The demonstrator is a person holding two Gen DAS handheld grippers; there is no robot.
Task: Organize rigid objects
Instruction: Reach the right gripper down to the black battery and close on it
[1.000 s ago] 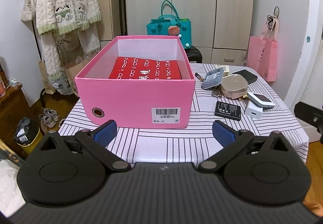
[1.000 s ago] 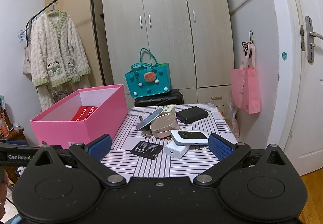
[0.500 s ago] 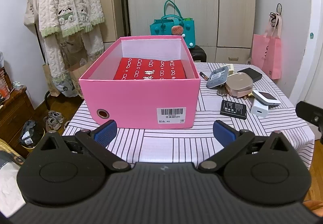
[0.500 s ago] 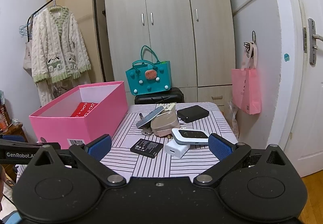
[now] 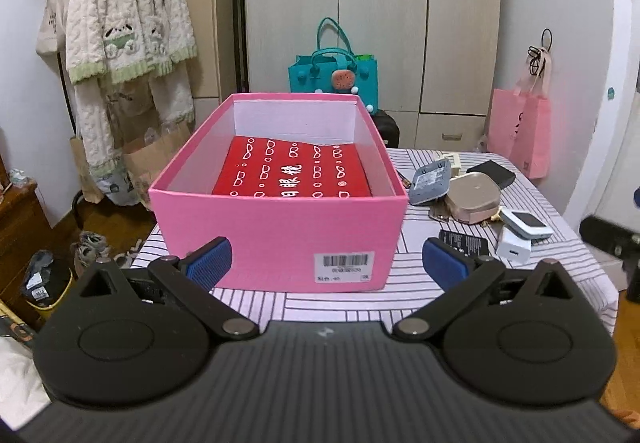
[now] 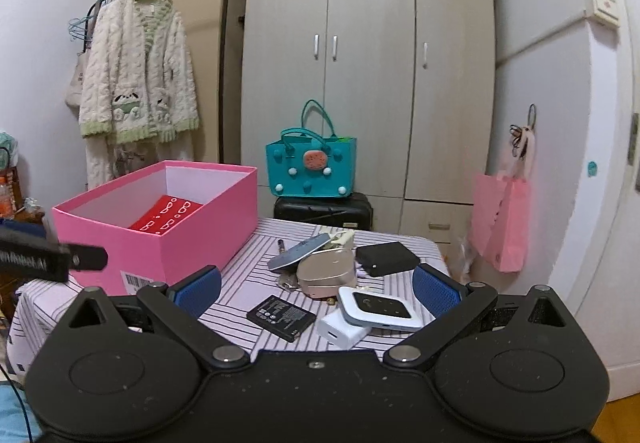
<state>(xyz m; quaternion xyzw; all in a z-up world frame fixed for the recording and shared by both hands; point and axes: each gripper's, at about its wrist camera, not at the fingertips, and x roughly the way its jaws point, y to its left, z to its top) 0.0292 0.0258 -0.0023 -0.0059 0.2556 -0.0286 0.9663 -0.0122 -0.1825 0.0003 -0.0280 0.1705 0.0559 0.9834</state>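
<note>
A bedroom at home, seen from where I stand.

Ahead of me a tall beige three-door wardrobe (image 6: 368, 63) fills the wall; a cream cable-knit cardigan with green trim (image 6: 138, 71) hangs on a black metal clothes rail (image 6: 222, 43), a pink shopping bag (image 6: 500, 219) hangs from a wall hook, and a small table with a striped cloth (image 5: 404, 299) stands before me.
</note>
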